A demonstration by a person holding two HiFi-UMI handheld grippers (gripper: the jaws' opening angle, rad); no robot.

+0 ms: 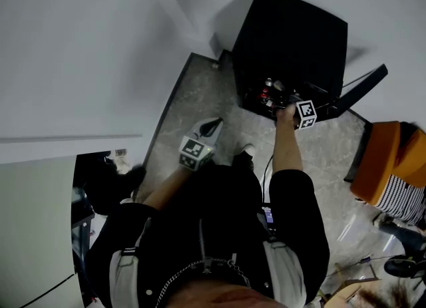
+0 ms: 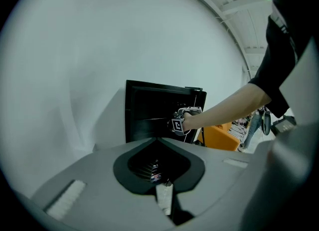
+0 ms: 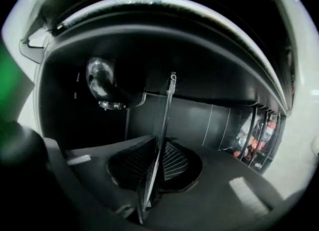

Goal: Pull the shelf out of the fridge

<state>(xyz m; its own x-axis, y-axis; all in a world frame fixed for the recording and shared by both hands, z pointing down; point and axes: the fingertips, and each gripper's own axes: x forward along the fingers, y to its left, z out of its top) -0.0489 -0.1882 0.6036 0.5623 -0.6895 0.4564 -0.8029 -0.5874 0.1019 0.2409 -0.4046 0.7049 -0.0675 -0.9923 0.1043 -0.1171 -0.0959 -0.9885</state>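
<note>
My right gripper has its jaws pinched on the thin, pale-edged shelf inside the small black fridge at one o'clock. I'd pull straight toward six, level and slowly. My left gripper is closed and empty.

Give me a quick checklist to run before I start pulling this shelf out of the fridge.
1. Fridge door open: ok.
2. Right gripper shut on the shelf edge: ok.
3. Left gripper shut, empty, away from the fridge: ok.
4. Nothing standing on the shelf: cannot tell, the interior is too dark.
5. Bottles clear of the shelf's path: cannot tell.
</note>
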